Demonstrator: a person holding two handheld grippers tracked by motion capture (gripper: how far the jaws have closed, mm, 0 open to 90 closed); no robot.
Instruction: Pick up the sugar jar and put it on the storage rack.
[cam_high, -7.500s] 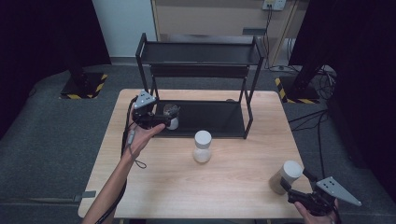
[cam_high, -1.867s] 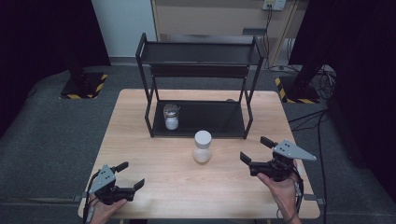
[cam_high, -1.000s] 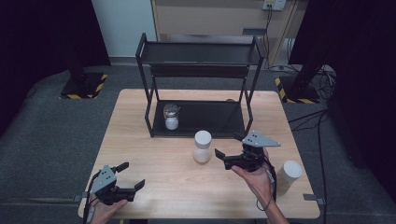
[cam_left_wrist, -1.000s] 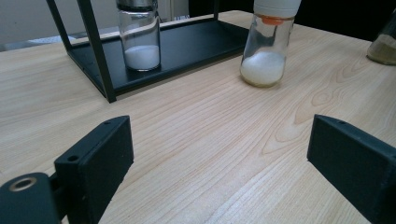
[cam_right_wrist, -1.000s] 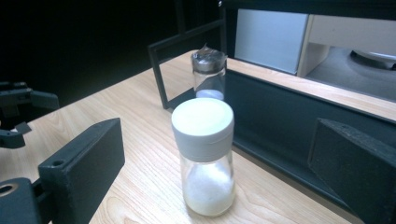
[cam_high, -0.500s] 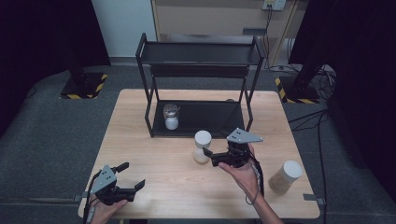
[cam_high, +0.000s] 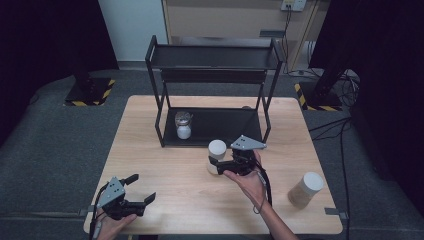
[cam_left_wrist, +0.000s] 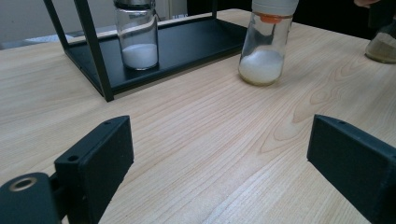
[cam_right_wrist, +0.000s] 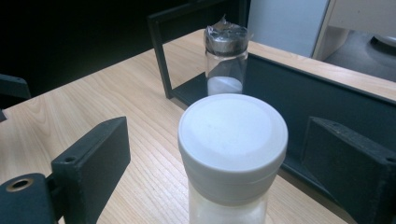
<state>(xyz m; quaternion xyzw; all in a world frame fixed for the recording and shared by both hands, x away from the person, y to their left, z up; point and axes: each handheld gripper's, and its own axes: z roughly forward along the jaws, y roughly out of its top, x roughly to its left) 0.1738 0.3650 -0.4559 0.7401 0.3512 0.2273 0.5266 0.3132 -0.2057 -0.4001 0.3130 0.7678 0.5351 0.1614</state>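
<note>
A glass jar with a white lid (cam_high: 216, 155) and white powder stands on the table in front of the black rack (cam_high: 212, 55). My right gripper (cam_high: 216, 166) is open, one jaw on each side of this jar (cam_right_wrist: 232, 140) with gaps to both. A second small jar with a crinkled metal lid (cam_high: 183, 125) stands on the rack's lower shelf (cam_right_wrist: 299, 93). My left gripper (cam_high: 141, 189) is open near the front left edge, with nothing between its jaws (cam_left_wrist: 219, 154). From there the white-lid jar (cam_left_wrist: 265, 46) and the shelf jar (cam_left_wrist: 137, 35) stand farther off.
A third jar (cam_high: 305, 190) with tan contents and a white lid stands alone at the front right of the wooden table (cam_high: 165, 165). The rack's upper shelf (cam_high: 215, 50) overhangs the lower one. Rack posts (cam_left_wrist: 95, 51) stand at the shelf corners.
My right gripper has moved left from the table's right side to the white-lid jar, leaving the tan jar standing at the front right. The left gripper has come from the rack to the front left.
</note>
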